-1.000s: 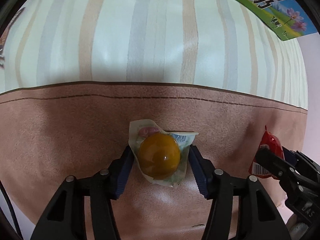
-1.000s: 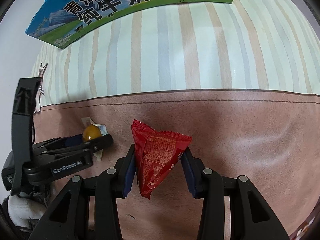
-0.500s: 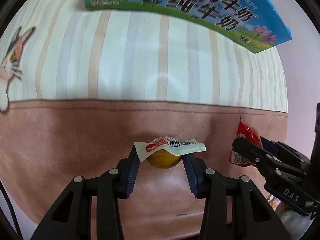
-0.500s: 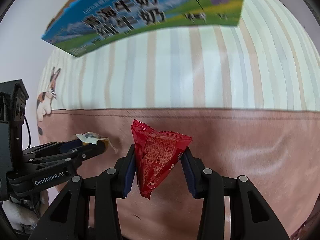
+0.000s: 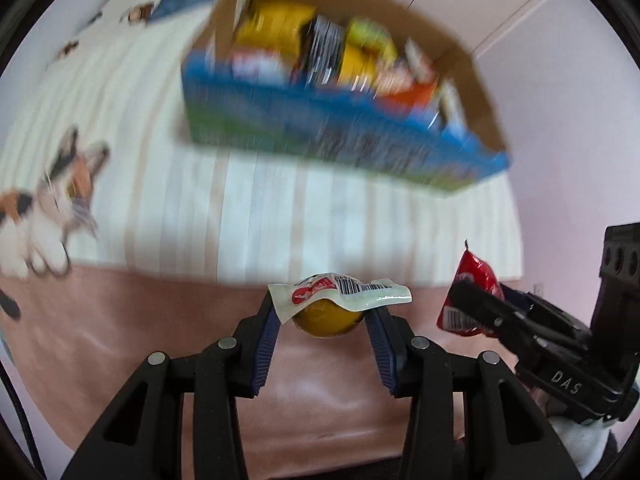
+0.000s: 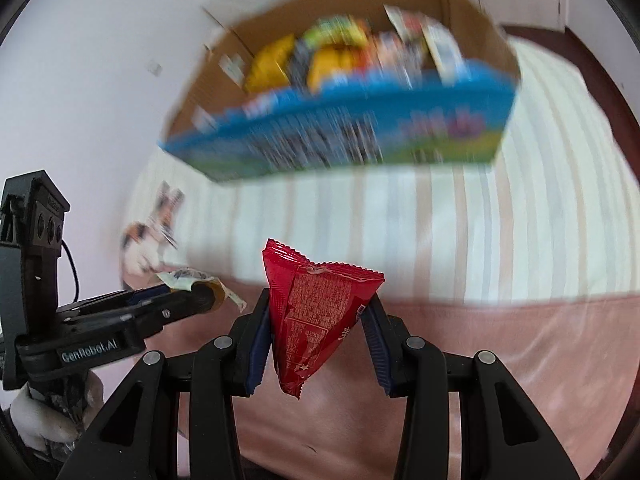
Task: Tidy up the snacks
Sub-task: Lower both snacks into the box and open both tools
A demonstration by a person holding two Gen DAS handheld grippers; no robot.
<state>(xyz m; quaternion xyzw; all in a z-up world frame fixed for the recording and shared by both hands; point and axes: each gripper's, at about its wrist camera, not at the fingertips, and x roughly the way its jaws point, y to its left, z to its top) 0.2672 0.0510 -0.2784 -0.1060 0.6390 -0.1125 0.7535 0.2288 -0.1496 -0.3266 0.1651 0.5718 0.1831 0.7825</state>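
Left gripper [image 5: 322, 316]: fingers clenched on a yellow jelly cup [image 5: 326, 320], round body pinched between the blue pads, white printed foil lid with barcode facing up and overhanging both pads. Cup held clear of the bedding below.

Right gripper [image 6: 318, 320]: fingers clenched on a red snack packet [image 6: 316, 320], crimped top edge up, pointed lower corner hanging below the pads. Same packet visible in the left wrist view at right, gripped by the other tool's black fingers.

Both grippers side by side, near each other, not touching. Left gripper seen in the right wrist view at lower left, "GenRobot.AI" label legible on its body; white-gloved hand [image 6: 44, 420] under it.

Underneath: bed with a pink-brown cover [image 5: 140, 340] nearest the cameras, then cream striped bedding [image 6: 460, 232] farther out. Calico cat print [image 5: 48, 216] on the bedding to the left.

Cardboard box [image 6: 344, 136] resting on the striped bedding beyond both held items, blue-and-green printed front, top open. Inside: assorted snack packs, yellow, green, orange and dark ones discernible; heavy motion blur, labels unreadable. White wall behind the box.
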